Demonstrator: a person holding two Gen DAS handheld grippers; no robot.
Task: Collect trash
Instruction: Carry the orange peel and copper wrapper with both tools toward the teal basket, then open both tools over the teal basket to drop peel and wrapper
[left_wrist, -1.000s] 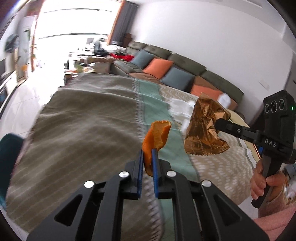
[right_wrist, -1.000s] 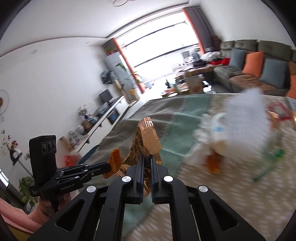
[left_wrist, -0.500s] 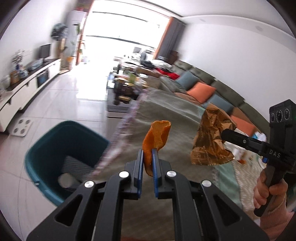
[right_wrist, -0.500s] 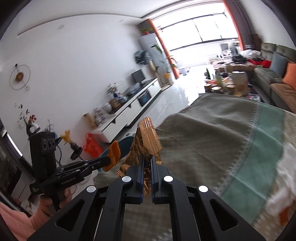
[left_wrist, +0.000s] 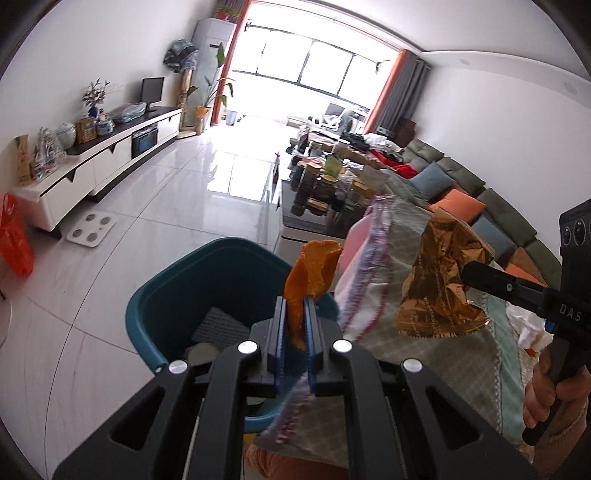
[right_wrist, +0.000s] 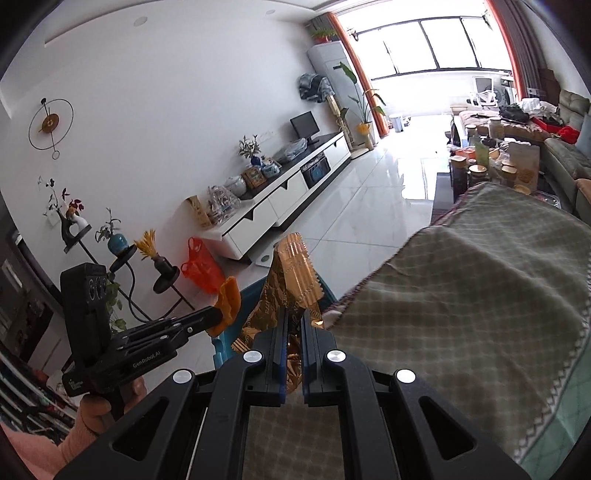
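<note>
Peel (left_wrist: 312, 275) pinched in left tool (left_wrist: 295, 325), wrapper (right_wrist: 291, 284) pinched in right tool (right_wrist: 293, 332); bin (left_wrist: 155, 302) below, ahead. Centre each over it before releasing.

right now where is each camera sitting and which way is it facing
Left wrist: on the left gripper, facing down over the teal bin and floor toward the window; shows its fingers clamping an orange peel and the right hand.
Right wrist: on the right gripper, facing the TV wall and tablecloth; shows its fingers clamping a gold wrapper and the left hand.
Shared: both grippers, both scraps, tablecloth, window.
</note>
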